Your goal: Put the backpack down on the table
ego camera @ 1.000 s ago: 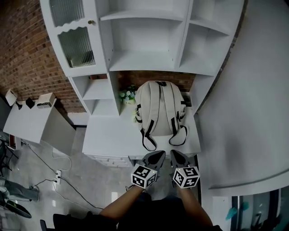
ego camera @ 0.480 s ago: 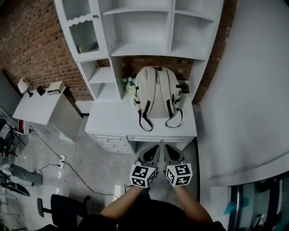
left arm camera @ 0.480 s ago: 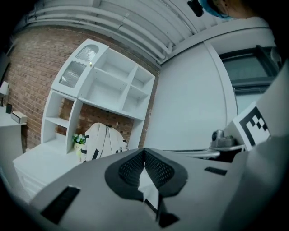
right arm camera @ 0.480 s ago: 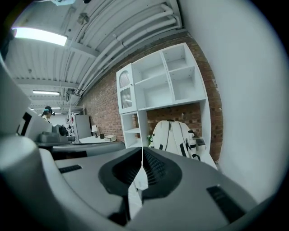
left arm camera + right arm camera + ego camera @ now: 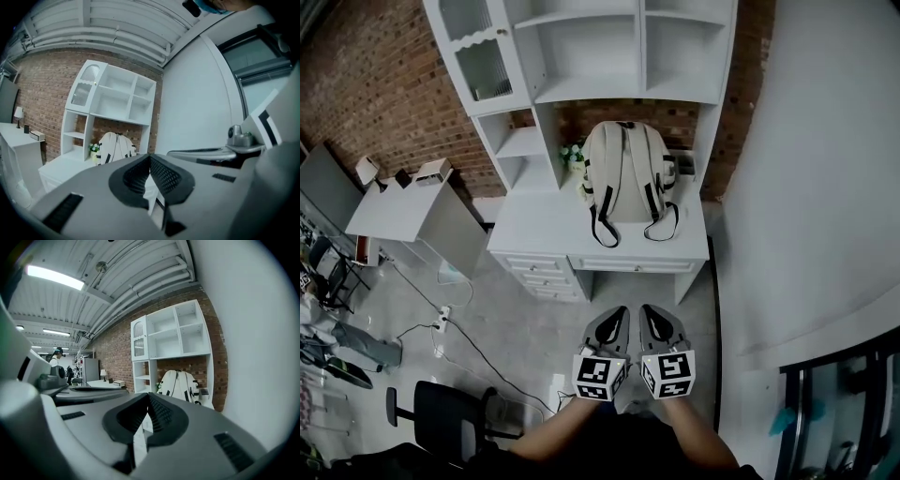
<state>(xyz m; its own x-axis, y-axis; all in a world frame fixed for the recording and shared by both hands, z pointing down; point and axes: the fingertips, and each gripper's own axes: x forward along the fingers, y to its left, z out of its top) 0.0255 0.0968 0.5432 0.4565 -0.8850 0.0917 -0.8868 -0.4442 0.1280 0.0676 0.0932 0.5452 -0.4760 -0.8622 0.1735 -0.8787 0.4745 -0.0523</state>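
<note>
While the person's forearms [image 5: 546,433] reach up from the bottom of the head view, the left gripper [image 5: 617,315] and right gripper [image 5: 651,311] sit side by side, just apart, each with its marker cube nearest the body and its jaws pointing away toward the furniture. Both hold nothing: in the left gripper view the left gripper [image 5: 150,158] has its ribbed pads pressed together at the tip, and the right gripper view shows the right gripper [image 5: 149,397] closed in the same way. Beneath them lies grey floor [image 5: 520,333], with a black office chair [image 5: 441,412] off to the left and a cable trailing across the floor. Beyond the floor stands the white table [image 5: 534,234], with drawers [image 5: 542,277] in its front. The backpack [image 5: 625,173], cream with dark strap trim, already stands upright on the tabletop, well apart from both grippers, straps facing the person and their loose ends lying on the surface. It leans back under a white shelf unit [image 5: 591,56], against the brick wall [image 5: 384,103]. A small bunch of flowers [image 5: 572,155] sits just to its left, and a small dark item I cannot identify to its right. Further left stands a separate white cabinet [image 5: 403,202]
</note>
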